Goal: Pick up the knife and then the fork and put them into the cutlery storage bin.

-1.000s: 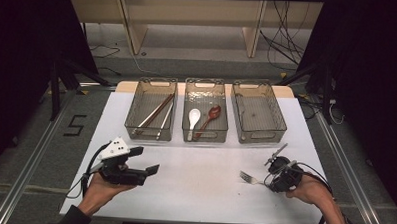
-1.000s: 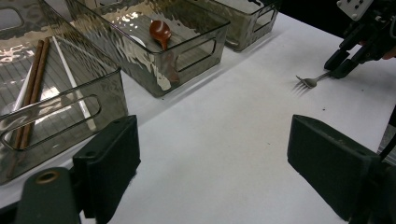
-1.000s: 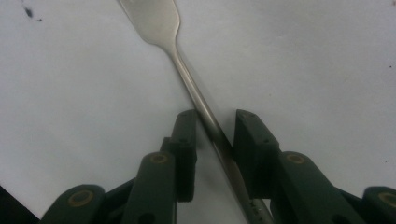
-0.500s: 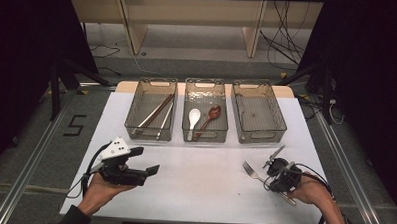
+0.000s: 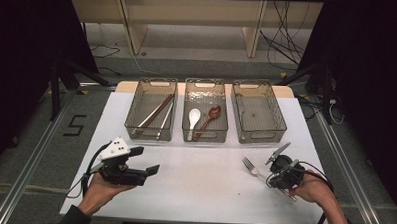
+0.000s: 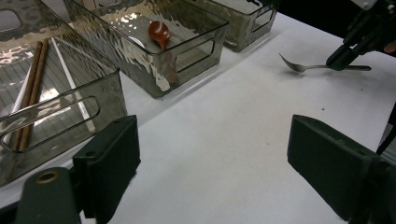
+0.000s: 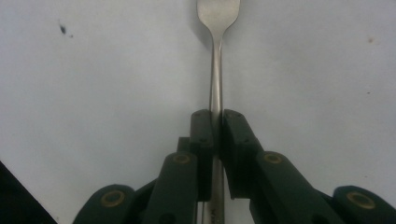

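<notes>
The white table (image 5: pixel 203 192) spreads under both my hands. Ahead of my grippers stand three smoked clear plastic bins in a row: the left bin (image 5: pixel 151 109) with long chopsticks (image 5: pixel 155 113), the middle bin (image 5: pixel 205 110) with a white spoon (image 5: pixel 193 117) and a red-brown spoon (image 5: pixel 212 113), and the right bin (image 5: pixel 258 112) bare, straight ahead of my right hand. My left gripper (image 5: pixel 150 160) rests low near the table's front, its jaws spread wide with nothing between them. My right gripper (image 7: pixel 215 122) has just finished closing: a second ago the slim steel fork (image 5: pixel 251 167) lay loose by it, and now the pads clamp its handle, tines pointing away from me. I judge the grasp secured, so the fork can be lifted toward the empty bin.
</notes>
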A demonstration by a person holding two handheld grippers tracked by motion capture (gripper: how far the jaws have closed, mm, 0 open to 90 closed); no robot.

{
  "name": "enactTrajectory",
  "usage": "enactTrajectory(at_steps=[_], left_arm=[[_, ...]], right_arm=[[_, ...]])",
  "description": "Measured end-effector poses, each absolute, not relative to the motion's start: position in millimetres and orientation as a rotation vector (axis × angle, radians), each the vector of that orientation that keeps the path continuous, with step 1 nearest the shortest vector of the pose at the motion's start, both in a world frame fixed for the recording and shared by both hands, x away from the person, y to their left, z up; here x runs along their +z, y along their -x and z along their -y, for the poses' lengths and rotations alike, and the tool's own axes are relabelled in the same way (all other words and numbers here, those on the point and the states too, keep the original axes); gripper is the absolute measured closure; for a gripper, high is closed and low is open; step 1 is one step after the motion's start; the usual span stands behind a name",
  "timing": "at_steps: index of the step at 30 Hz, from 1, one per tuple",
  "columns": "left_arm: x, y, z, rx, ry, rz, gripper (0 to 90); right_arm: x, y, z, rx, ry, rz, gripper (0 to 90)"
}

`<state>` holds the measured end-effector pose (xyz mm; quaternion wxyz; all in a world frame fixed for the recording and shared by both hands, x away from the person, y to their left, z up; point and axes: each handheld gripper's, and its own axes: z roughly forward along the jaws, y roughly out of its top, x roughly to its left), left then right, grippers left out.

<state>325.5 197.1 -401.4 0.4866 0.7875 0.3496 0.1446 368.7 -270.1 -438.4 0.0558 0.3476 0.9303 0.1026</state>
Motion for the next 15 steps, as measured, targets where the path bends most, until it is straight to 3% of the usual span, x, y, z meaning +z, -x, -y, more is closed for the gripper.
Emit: enactTrajectory(at_steps=[15], left_arm=[[-401.5,-324.7,-196.3,0.347,-1.894,-0.844,16.3]], right_arm=[[-409.2,-374.9,285.7,0.628,-1.198,-2.668,83.8]])
